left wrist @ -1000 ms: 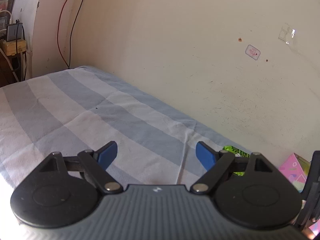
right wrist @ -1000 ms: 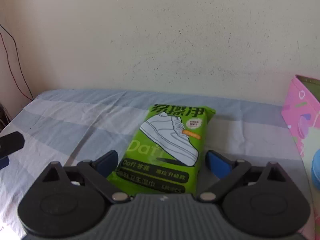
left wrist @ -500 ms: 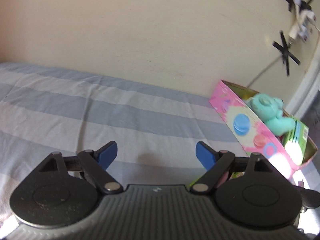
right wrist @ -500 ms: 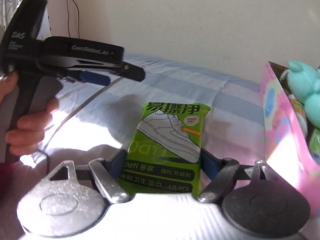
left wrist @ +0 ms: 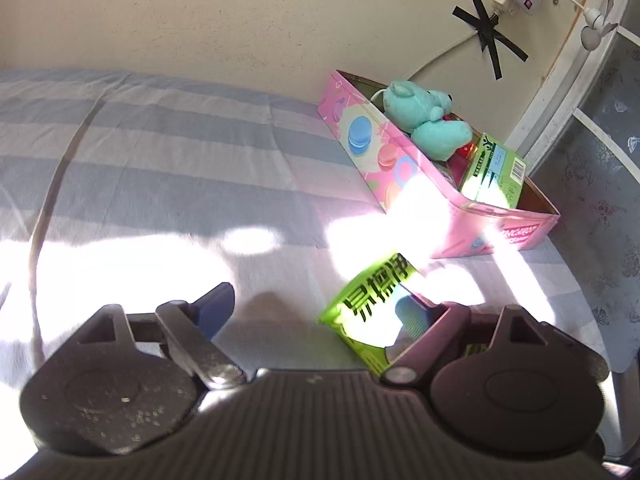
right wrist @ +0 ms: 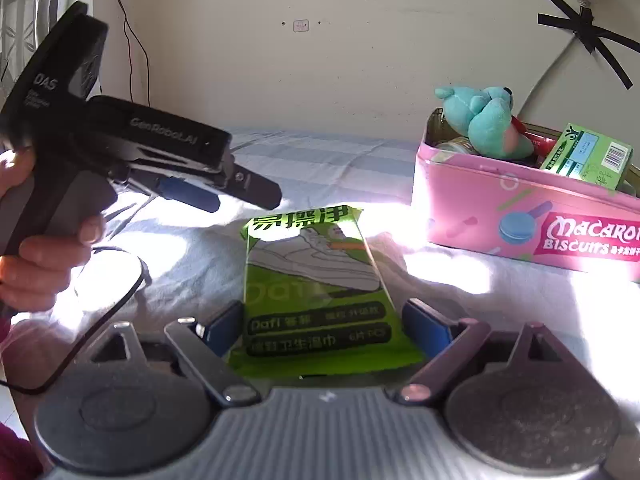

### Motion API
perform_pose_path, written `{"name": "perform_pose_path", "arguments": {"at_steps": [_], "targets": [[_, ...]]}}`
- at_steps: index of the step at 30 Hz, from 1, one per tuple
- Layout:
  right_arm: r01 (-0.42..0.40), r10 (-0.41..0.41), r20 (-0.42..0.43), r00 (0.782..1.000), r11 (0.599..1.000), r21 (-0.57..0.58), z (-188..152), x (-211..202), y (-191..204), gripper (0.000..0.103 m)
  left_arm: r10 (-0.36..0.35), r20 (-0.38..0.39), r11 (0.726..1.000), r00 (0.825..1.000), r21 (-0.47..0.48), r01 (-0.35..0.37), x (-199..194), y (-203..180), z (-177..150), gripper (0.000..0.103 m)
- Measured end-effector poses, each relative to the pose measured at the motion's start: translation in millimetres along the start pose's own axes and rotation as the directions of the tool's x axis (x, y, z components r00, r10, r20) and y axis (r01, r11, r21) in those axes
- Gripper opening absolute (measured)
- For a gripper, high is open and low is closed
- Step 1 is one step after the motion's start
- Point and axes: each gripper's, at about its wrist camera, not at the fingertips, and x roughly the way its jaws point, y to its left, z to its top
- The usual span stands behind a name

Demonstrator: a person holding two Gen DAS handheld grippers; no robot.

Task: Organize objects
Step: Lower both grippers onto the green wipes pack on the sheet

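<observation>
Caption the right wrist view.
Right gripper opening around green wipes pack on striped bedsheet, pink biscuit tin beyond.

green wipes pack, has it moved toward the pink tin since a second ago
Yes. In the right wrist view the green wipes pack now lies close to the pink tin, which was earlier only at the frame's edge.

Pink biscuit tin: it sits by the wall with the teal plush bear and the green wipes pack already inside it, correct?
Not quite. The pink biscuit tin is by the wall and holds the teal plush bear, but the green wipes pack lies outside it on the striped sheet, as the right wrist view shows. The green item inside is a small box.
</observation>
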Motion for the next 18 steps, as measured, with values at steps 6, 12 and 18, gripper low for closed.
{"name": "perform_pose_path", "arguments": {"at_steps": [6,12,18], "targets": [[-0.017,0.017,-0.013,1.0,1.0,-0.007,-0.7,5.3,1.8,0.091,0.026,-0.027,1.0,0.999,-0.013,-0.026,4.6,-17.1,-17.9,0.089],[-0.038,0.038,-0.019,0.999,0.999,0.021,-1.6,9.7,-1.8,0.091,0.043,-0.025,0.999,0.999,0.007,-0.043,7.2,-30.2,-22.6,0.089],[-0.042,0.042,-0.023,0.999,0.999,0.013,-1.7,9.6,0.8,0.093,0.08,-0.012,0.994,0.997,0.081,-0.078,13.0,-45.0,-26.8,0.088]]}}
